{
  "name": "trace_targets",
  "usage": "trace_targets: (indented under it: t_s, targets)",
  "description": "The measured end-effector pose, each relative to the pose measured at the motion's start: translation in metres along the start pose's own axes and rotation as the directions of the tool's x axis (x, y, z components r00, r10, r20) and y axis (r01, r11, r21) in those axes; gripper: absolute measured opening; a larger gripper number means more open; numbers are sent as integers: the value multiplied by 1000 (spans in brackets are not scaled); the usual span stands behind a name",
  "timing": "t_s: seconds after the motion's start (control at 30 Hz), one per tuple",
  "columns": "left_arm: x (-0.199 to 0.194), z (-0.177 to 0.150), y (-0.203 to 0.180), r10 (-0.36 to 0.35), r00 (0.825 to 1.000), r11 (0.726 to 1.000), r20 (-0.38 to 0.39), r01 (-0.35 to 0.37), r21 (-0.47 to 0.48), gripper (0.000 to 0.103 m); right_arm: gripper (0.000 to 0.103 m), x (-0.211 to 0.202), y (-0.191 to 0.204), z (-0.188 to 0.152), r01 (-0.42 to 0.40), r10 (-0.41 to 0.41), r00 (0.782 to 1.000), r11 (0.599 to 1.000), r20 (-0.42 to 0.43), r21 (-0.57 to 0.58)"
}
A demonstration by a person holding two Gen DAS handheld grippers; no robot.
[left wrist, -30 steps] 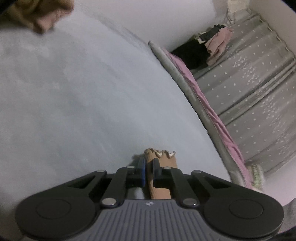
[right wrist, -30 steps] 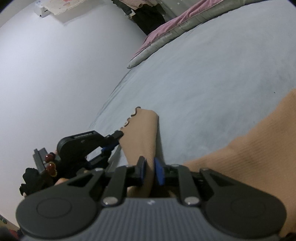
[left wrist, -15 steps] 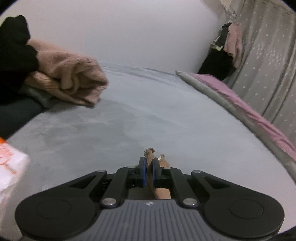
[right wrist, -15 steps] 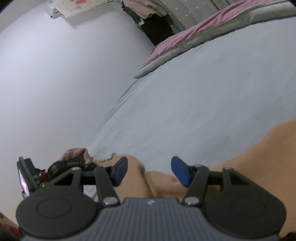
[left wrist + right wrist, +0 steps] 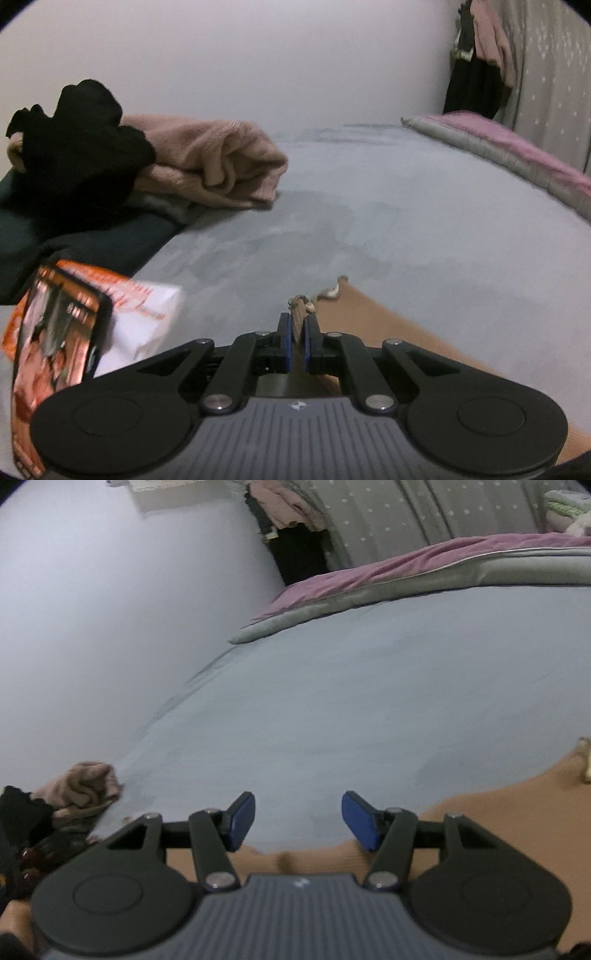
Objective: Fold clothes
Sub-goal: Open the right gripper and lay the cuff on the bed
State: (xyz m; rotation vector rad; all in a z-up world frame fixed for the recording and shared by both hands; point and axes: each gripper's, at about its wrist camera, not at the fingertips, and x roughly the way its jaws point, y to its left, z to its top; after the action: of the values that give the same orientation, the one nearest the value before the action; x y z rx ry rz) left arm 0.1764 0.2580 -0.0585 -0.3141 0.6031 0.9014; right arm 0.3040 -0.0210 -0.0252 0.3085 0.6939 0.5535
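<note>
Our left gripper (image 5: 297,341) and right gripper (image 5: 298,821) match: black linkage arms, silver pivot screws, blue-padded jaws, a ribbed grey housing bearing a small white logo, round black side discs.

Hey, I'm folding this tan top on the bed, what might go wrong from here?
1. Only the left gripper pinches the tan top, at its scalloped edge; the right gripper is open, so a pull may drag the cloth lopsided.
2. The pinch holds little fabric, so it may slip out.
3. The clothes pile and a packet lie close on the left; a sweep that way could snag them.
</note>
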Motion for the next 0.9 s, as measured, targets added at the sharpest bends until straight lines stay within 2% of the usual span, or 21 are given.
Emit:
trace_targets:
  t_s: [0.2,0.3,0.43,0.53,0.57,0.63,0.67,0.73,0.8,0.9]
  targets:
    - [-6,-21,-14,71,997,986,16,-73,149,10,55,-11,-16,3,30,-30,1000,999,-1,-12]
    - [-20,-21,-24,84,996,977,41,-90,191,10,55,-17,-24,4,45,-45,999,999,-1,-18]
    - [-46,-17,-38,5,995,975,100,-27,221,11,55,-21,-29,3,79,-79,997,995,1,-68]
    - [-66,-13,-50,-61,988,969,144,24,246,12,55,-20,-29,-1,92,-92,996,988,5,-122]
    - [-70,-12,-55,-102,984,964,146,62,258,12,55,-20,-32,-2,90,-90,996,988,7,-126]
    - [-74,-10,-66,-210,970,943,121,168,287,18,53,-20,-34,-3,84,-83,996,988,12,-133]
    - [-71,-9,-72,-264,960,924,87,226,307,22,53,-20,-35,-4,87,-85,996,986,17,-141]
    - [-63,-8,-84,-362,932,876,6,338,343,23,53,-19,-37,-4,104,-102,995,982,22,-160]
    - [-54,-7,-96,-416,908,833,-43,400,383,23,53,-18,-36,-7,121,-118,993,974,27,-192]
    - [-43,-6,-106,-465,882,784,-75,450,427,23,51,-15,-31,-10,135,-133,991,963,26,-235]
